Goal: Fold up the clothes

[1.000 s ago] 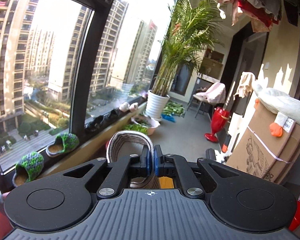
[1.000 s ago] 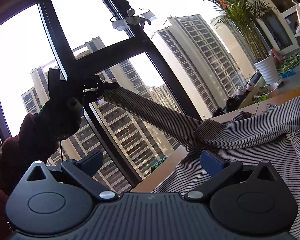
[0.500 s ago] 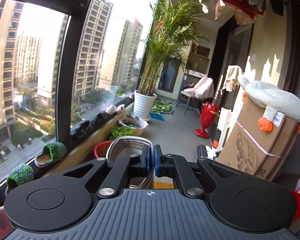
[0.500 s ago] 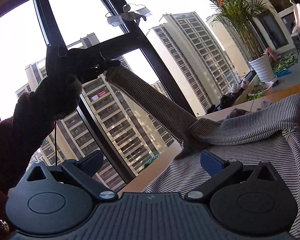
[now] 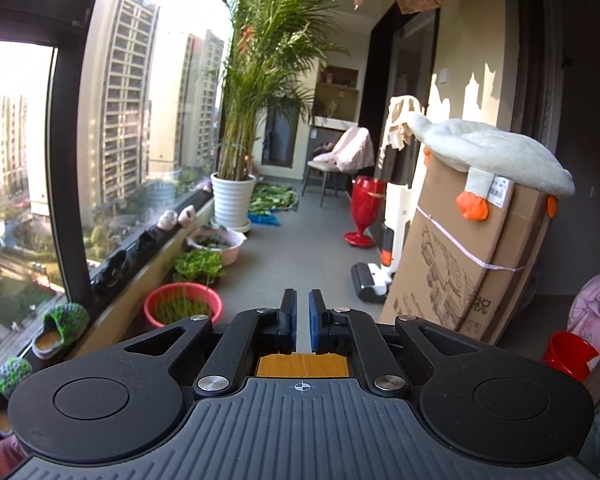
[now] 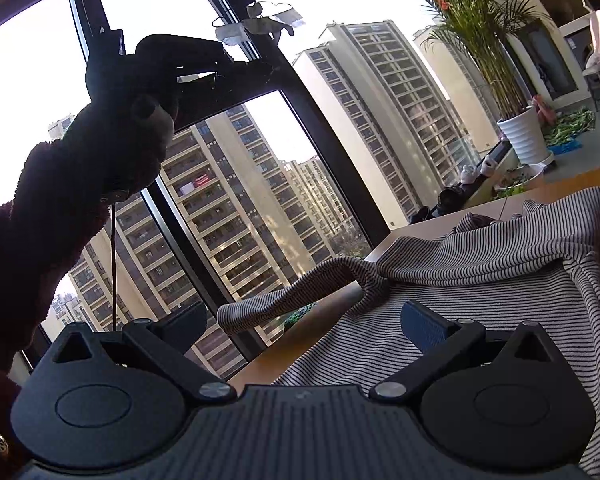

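A grey-and-black striped garment [image 6: 480, 280] lies rumpled on the wooden table [image 6: 404, 236]. Its long sleeve [image 6: 284, 300] droops limp past the table's left edge, with nothing holding it. My right gripper [image 6: 304, 312] hovers low over the garment, jaws wide open and empty. In the right wrist view my left gripper [image 6: 256, 70] is a dark shape high against the window, held by a hand in a fuzzy dark sleeve [image 6: 40, 220]. In its own view the left gripper [image 5: 302, 300] points down the balcony, its blue pads [image 5: 316, 320] nearly together with nothing between them.
A potted palm [image 5: 233, 200], a pink bowl and a red basin [image 5: 182, 304] of greens line the window sill side. Knitted slippers [image 5: 60, 328] sit on the sill. A cardboard box [image 5: 468, 256] with a plush goose [image 5: 492, 152] stands at the right. Laundry hangs overhead.
The striped sleeve has left the left gripper's pads and dropped from its raised stretch to hang over the table edge. The left gripper swung rightward along the balcony. The right gripper kept still.
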`<state>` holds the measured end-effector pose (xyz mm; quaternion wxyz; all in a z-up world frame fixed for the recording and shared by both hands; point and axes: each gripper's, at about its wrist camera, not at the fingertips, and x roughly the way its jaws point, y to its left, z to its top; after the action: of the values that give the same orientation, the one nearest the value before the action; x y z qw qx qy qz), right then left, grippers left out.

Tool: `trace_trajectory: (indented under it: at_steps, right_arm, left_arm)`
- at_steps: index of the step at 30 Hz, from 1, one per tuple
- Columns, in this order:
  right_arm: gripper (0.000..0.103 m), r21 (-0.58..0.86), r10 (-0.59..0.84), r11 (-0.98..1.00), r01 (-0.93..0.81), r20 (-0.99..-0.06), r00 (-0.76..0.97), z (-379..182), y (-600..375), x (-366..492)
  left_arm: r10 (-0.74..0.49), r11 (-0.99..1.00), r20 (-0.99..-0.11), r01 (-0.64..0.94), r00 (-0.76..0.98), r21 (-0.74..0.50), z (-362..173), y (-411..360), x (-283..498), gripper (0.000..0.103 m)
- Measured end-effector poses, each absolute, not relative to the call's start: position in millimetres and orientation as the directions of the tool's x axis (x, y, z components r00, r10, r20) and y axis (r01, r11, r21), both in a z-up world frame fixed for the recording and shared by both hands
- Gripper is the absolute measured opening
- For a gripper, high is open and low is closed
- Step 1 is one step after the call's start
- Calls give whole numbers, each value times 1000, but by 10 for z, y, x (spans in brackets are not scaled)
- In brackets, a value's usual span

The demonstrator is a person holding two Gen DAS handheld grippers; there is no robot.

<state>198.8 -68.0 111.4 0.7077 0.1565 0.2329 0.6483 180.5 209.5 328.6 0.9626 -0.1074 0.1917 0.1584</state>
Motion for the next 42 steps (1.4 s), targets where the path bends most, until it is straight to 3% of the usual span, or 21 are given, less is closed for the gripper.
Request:
trace_trajectory:
  at_steps: [2,4,9,12,13,17,20,21,23,25,29,32,33,34,36,38,39,40,42]
  right_arm:
    - [103,526,991,111,-843,-122,54,1114,-689,1997]
    - [103,525,991,112,-843,-122,56,1120,-685,1993]
    - [103,522,989,117,-845,-138,52,1106,-653,1980]
    - [103,531,986,131,-837,-156,55,1083,-624,1997]
    - [103,536,985,135,-833,-160,56,1074,-618,2008]
    - [103,553,983,146,-820,-174,58,1042,-592,2045]
    - [103,564,980,160,-810,-192,59,1016,-575,2069]
    - [103,567,978,164,-807,-197,60,1009,-569,2074]
    - [103,570,977,168,-804,-204,60,1002,-559,2079]
    - [103,572,977,169,-803,-207,59,1001,-551,2078]
    - [103,571,976,170,-803,-208,59,1002,-534,2078]
    - [103,567,977,167,-806,-206,58,1015,-527,2060]
    - [103,566,977,166,-808,-205,57,1017,-532,2062]
    - [103,564,977,164,-809,-205,55,1016,-531,2061]
    - [103,562,977,162,-811,-206,53,1010,-523,2066]
    - [103,562,977,164,-810,-208,53,1009,-525,2077]
    - [103,564,976,166,-809,-210,54,1007,-523,2081]
    - [103,565,976,167,-808,-210,55,1005,-521,2085]
    - [103,571,976,168,-804,-212,54,998,-516,2096]
  left_arm:
    - [235,914,-467,-358,852,-193,3078,2150,1801,12]
    - [181,894,-529,-363,829,-262,2823,2233,1801,28]
    - [63,823,-637,-402,768,-402,2073,2476,1958,36]
    - [96,833,-659,-422,746,-356,1693,2567,2139,58]
    - [123,845,-660,-427,741,-322,1601,2570,2201,60]
    - [198,867,-672,-448,713,-219,1304,2603,2427,60]
    - [193,855,-713,-473,674,-215,1104,2666,2545,42]
    - [183,847,-726,-482,663,-227,1043,2692,2568,31]
    - [172,834,-737,-495,654,-245,969,2719,2579,23]
    - [168,827,-731,-498,662,-261,968,2728,2542,6]
    - [155,806,-686,-493,711,-328,1099,2743,2372,4]
    - [231,809,-614,-499,755,-311,1254,2759,2229,5]
    - [260,808,-600,-510,757,-294,1286,2772,2204,14]
    - [254,810,-611,-510,749,-290,1274,2796,2213,38]
    - [242,809,-648,-519,722,-276,1203,2826,2255,61]
    - [247,805,-686,-539,684,-248,1094,2825,2309,57]
    - [255,804,-701,-548,667,-229,1045,2817,2329,49]
    - [264,804,-710,-556,653,-212,1002,2802,2356,25]
    - [276,800,-716,-566,641,-198,969,2775,2379,19]
